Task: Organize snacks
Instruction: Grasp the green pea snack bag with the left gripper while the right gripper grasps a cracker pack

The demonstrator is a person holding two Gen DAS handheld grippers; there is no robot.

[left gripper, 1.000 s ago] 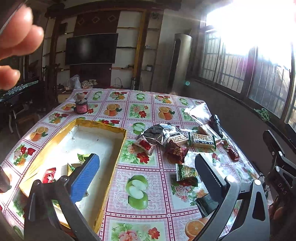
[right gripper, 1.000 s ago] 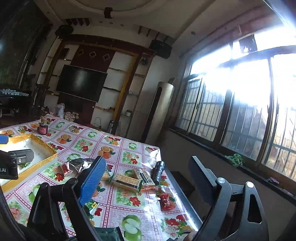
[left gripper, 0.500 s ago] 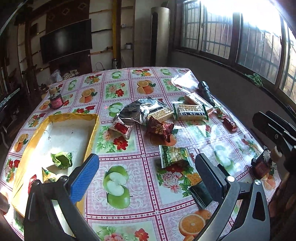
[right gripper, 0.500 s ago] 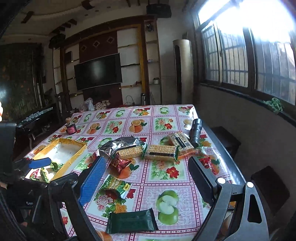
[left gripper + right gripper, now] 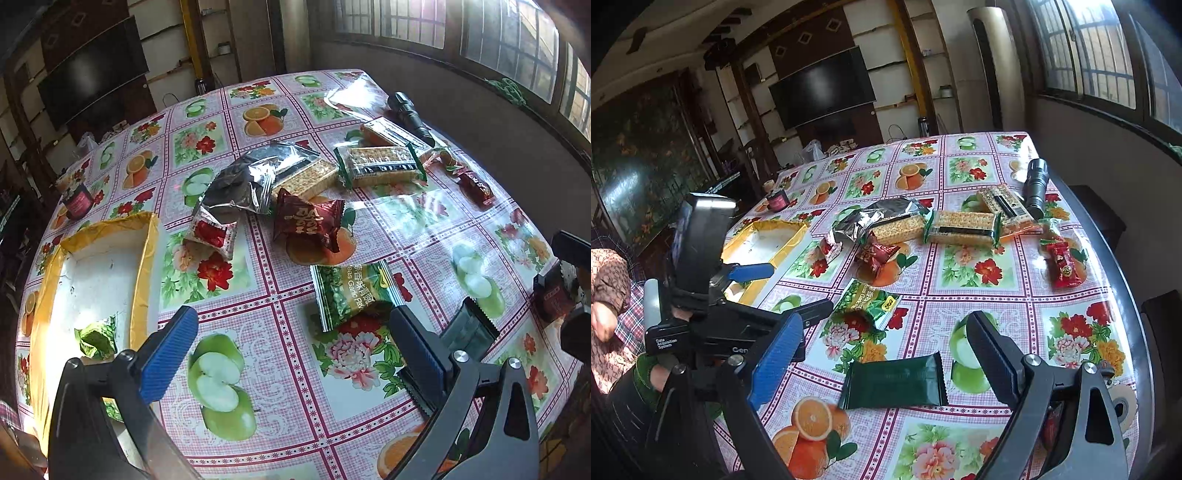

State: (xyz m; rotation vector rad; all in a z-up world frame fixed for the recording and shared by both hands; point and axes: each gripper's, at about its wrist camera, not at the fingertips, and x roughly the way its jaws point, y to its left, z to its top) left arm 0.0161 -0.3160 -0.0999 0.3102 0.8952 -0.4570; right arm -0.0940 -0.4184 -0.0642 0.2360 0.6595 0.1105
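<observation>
Both tongs hang released and empty above the bench: the left tongs (image 5: 291,350) over the tablecloth between the box and the green pea packet, the right tongs (image 5: 886,354) over the dark green wrapper (image 5: 895,380), which lies flat between its spread fingers, untouched.

The yellow-rimmed box (image 5: 146,258) sits at the left of the bench (image 5: 258,302) with 2 or 3 small wrapped sweets already inside. Most snacks lie outside it: the green pea packet (image 5: 351,291) just ahead of the left tongs, a dark red pouch (image 5: 308,221), a small red-and-white packet (image 5: 214,234), a silver bag (image 5: 251,177) lying partly over cracker packs (image 5: 380,166), and a red bar (image 5: 1063,266) near the far right edge. A black torch (image 5: 410,114) rests among them.

My judgement of the risks: the dark green wrapper is thin and flat on a glossy cloth, so pads closing from above may slide over it or pinch the cloth instead. It lies near the bench's front edge, so a nudge could push it off. Both tongs work close together, and they could knock each other on the way to the box.
</observation>
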